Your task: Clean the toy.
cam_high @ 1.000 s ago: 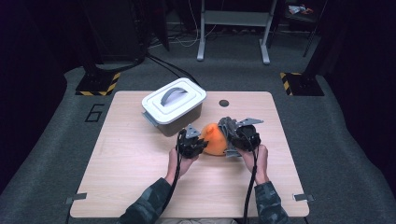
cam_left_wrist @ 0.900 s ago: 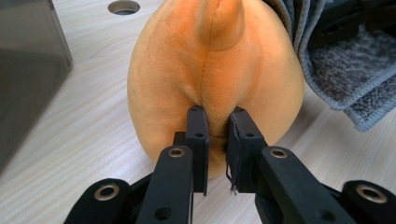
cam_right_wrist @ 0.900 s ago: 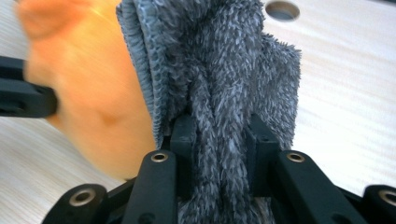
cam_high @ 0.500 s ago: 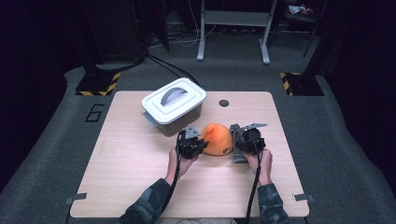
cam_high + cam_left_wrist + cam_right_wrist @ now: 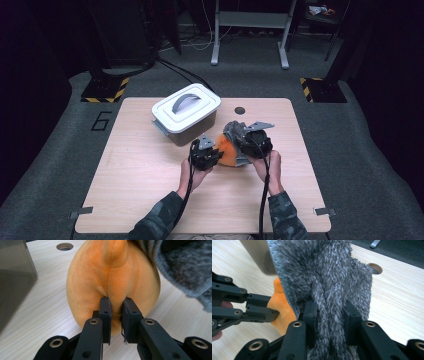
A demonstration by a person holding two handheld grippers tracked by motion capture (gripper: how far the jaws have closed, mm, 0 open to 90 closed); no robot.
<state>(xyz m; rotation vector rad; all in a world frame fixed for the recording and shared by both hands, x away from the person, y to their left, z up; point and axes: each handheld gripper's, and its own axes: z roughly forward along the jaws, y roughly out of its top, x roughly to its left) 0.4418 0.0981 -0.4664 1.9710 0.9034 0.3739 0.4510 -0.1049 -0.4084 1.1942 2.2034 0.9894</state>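
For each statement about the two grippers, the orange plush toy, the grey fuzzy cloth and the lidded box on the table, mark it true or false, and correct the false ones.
1. The left gripper pinches a fold of the orange plush toy. True.
2. The right gripper is open, holding nothing. False: its jaws are closed on the grey fuzzy cloth.
3. The white box has its lid on. True.
4. The grey fuzzy cloth lies folded at the table's near edge. False: it is draped against the plush toy, held up by the right gripper.
5. The table has a round hole near its far edge. True.
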